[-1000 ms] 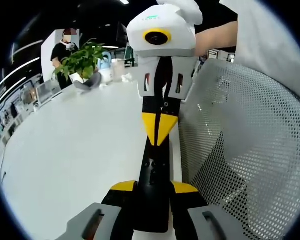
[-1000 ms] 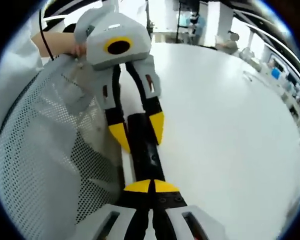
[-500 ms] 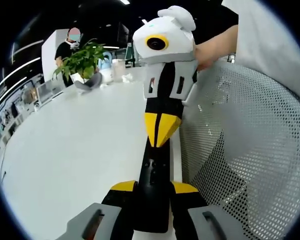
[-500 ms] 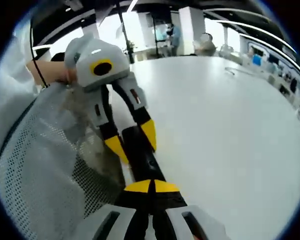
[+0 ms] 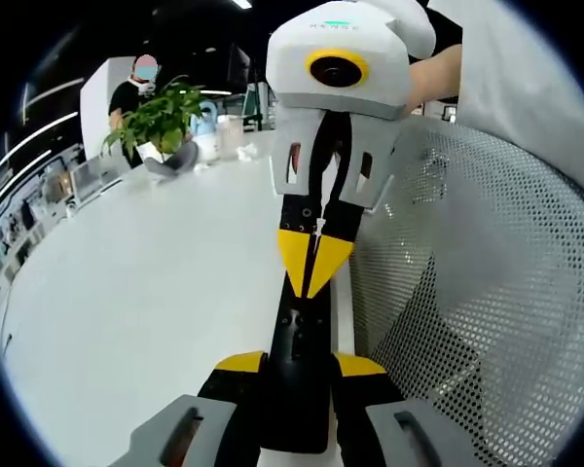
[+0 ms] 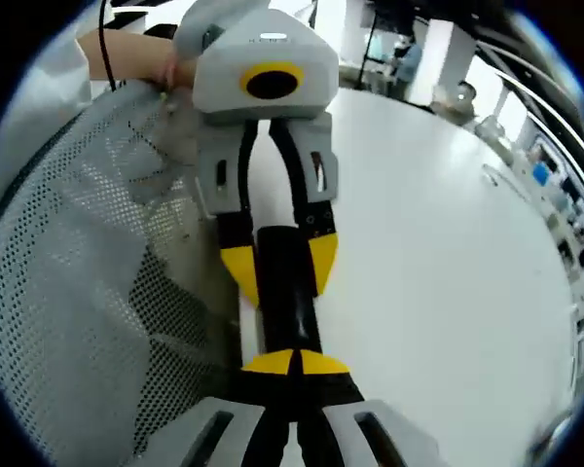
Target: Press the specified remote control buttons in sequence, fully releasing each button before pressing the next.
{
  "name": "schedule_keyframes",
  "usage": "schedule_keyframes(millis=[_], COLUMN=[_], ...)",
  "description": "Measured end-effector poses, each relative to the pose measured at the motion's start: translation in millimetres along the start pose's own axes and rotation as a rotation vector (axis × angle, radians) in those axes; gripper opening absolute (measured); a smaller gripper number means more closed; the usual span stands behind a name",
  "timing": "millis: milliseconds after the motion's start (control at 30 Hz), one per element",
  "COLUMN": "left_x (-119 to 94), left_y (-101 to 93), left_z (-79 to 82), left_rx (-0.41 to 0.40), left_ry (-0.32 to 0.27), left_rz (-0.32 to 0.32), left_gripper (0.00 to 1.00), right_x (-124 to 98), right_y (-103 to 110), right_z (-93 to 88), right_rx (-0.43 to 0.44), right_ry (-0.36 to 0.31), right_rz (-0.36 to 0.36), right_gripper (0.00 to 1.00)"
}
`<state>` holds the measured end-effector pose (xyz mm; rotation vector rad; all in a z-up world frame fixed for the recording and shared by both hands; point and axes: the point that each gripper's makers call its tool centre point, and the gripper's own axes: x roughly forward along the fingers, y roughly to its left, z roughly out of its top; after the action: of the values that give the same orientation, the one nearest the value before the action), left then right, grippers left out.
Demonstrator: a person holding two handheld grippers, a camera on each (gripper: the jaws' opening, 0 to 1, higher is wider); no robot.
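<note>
A long black remote control lies lengthwise along the edge of a white table. My left gripper is shut on its near end, a yellow fingertip on each side. My right gripper comes in from above with its yellow tips together, resting on the remote's top face further along. In the right gripper view the right gripper is shut, tips touching the remote. Beyond it, the left gripper clamps the remote's sides.
A grey mesh chair back stands close against the table edge beside the remote. A person's hand holds the left gripper. A potted plant and small items sit at the far end of the table, with a person standing behind.
My right gripper has straightened from its tilt half a second ago. Its shut tips sit slightly nearer my left gripper on the remote. My left gripper keeps its hold.
</note>
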<state>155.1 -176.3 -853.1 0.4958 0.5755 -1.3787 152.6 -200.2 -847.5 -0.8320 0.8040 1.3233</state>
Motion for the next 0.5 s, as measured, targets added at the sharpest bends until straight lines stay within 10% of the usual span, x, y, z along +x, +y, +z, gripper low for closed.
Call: schedule_keyframes(millis=[500], left_x=[0.1], left_y=[0.1], left_z=[0.2], left_rx=[-0.001], left_ry=[0.000], left_rz=[0.002], left_gripper=[0.26], right_x=[-2.6], right_y=[-3.1], right_z=[0.9], right_rx=[0.237], right_ry=[-0.145], right_rz=[-0.002], right_gripper=[0.00])
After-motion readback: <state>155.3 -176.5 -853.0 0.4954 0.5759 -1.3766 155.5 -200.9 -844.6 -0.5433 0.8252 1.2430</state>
